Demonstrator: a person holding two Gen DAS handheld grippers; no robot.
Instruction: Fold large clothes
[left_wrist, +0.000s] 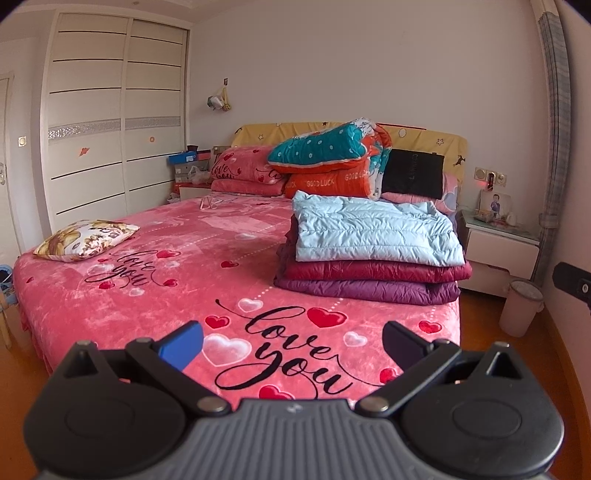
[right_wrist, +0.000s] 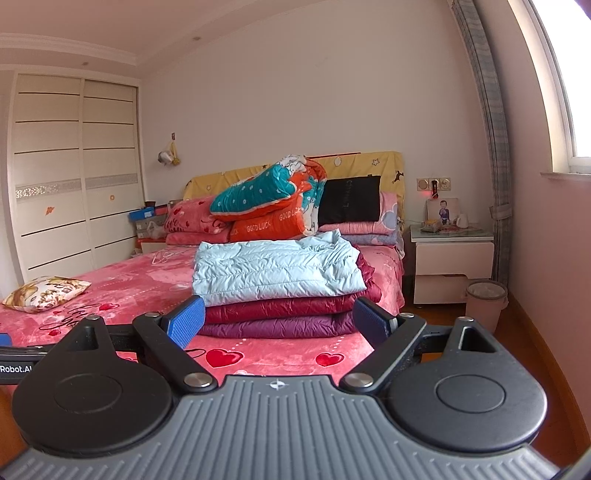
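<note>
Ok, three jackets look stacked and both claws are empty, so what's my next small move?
Probably pull both claws back and look for another garment. The light blue jacket lies folded on the dark red jacket and the purple jacket, and nothing unfolded shows on the bed. The left claw and the right claw are open, clear of the stack.

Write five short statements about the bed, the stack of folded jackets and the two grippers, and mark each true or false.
1. The light blue jacket lies on top of the stack. True.
2. The left gripper is shut on a jacket. False: it is open and holds nothing.
3. The purple jacket is at the bottom. True.
4. The flowered pillow sits on the stack. False: it lies apart, on the bedspread.
5. The right gripper is open. True.
</note>
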